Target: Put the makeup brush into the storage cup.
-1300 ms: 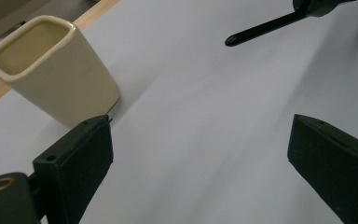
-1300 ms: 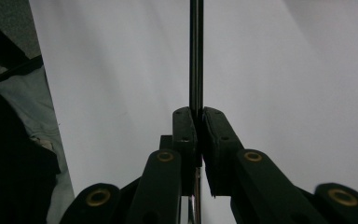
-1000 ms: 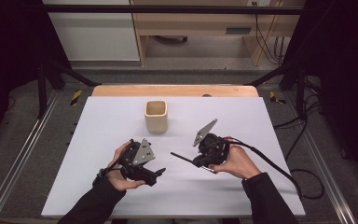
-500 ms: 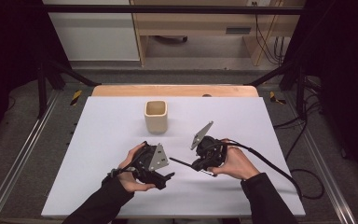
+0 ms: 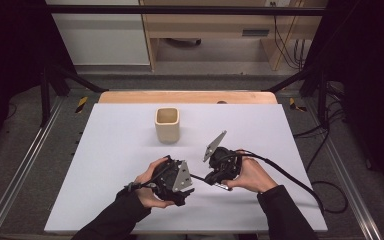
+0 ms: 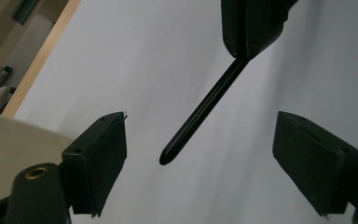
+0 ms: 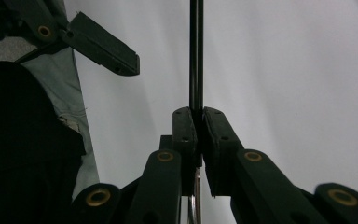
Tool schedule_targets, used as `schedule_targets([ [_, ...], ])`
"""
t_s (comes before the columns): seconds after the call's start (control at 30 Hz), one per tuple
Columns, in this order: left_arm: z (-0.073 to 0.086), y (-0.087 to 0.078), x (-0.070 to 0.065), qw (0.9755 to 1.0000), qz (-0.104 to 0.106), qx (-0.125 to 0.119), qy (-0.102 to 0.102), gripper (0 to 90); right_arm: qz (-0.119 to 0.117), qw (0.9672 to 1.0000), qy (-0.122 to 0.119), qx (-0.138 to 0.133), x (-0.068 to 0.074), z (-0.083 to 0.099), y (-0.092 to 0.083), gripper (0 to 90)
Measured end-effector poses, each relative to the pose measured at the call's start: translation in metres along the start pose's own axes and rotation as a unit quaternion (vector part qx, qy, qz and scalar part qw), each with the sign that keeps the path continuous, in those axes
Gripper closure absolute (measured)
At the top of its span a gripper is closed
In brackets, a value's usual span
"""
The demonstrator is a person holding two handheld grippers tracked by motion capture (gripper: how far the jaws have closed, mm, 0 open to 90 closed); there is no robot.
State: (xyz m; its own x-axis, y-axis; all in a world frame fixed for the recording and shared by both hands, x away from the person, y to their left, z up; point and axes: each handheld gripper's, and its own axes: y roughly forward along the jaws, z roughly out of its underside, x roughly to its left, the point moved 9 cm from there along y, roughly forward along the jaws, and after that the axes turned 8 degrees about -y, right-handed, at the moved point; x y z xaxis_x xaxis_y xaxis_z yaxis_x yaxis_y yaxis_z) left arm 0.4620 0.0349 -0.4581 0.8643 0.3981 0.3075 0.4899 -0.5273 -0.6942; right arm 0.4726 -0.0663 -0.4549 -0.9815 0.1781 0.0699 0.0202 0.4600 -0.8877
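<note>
My right gripper (image 5: 208, 178) (image 7: 198, 112) is shut on a thin black rod (image 5: 198, 176) (image 7: 196, 46), which sticks out leftward and level over the white table. The left gripper (image 5: 191, 181) (image 6: 200, 123) faces it from the left with its jaws wide apart. They have just been closing a little. The rod's rounded tip (image 6: 168, 156) lies between the jaws and touches neither pad. In the left gripper view, the right gripper's (image 6: 251, 28) jaws come in from the top around the rod. One left finger (image 7: 107, 46) shows in the right gripper view.
A beige square cup (image 5: 167, 124) (image 6: 14, 144) stands upright on the white tabletop (image 5: 260, 125), beyond and between the two hands. A wooden strip (image 5: 187, 96) runs along the table's far edge. A black cable (image 5: 300, 182) trails right from the right gripper.
The left hand and its gripper have slid right toward the right gripper, so the rod's tip now sits between the left jaws. The right hand has stayed put.
</note>
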Motion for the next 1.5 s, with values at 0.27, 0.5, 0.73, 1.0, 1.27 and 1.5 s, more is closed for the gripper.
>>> schedule_targets([
  [0.27, -0.003, 0.007, -0.008, 0.9992, -0.003, 0.008, 0.039, 23.0, -0.008, 1.0, -0.003, 0.004, 0.001, 0.0, 0.004, 84.0],
  [0.5, -0.003, 0.012, -0.013, 0.9977, -0.008, 0.014, 0.066, 27.6, -0.018, 0.9998, -0.003, 0.012, 0.004, 0.0, 0.008, 84.0],
  [0.73, -0.003, 0.016, -0.016, 0.9955, -0.011, 0.021, 0.092, 33.7, -0.024, 0.9995, -0.009, 0.016, 0.004, 0.001, 0.011, 84.0],
  [1.0, 0.0, 0.02, -0.019, 0.9921, -0.012, 0.036, 0.12, 43.0, -0.029, 0.9993, -0.005, 0.021, 0.006, 0.001, 0.013, 84.0],
  [1.27, 0.002, 0.025, -0.022, 0.9884, -0.017, 0.049, 0.143, 52.9, -0.034, 0.999, -0.002, 0.03, 0.008, 0.002, 0.016, 84.0],
  [1.5, 0.003, 0.027, -0.025, 0.9846, -0.017, 0.057, 0.164, 62.8, -0.038, 0.9987, -0.006, 0.034, 0.01, 0.003, 0.017, 84.0],
])
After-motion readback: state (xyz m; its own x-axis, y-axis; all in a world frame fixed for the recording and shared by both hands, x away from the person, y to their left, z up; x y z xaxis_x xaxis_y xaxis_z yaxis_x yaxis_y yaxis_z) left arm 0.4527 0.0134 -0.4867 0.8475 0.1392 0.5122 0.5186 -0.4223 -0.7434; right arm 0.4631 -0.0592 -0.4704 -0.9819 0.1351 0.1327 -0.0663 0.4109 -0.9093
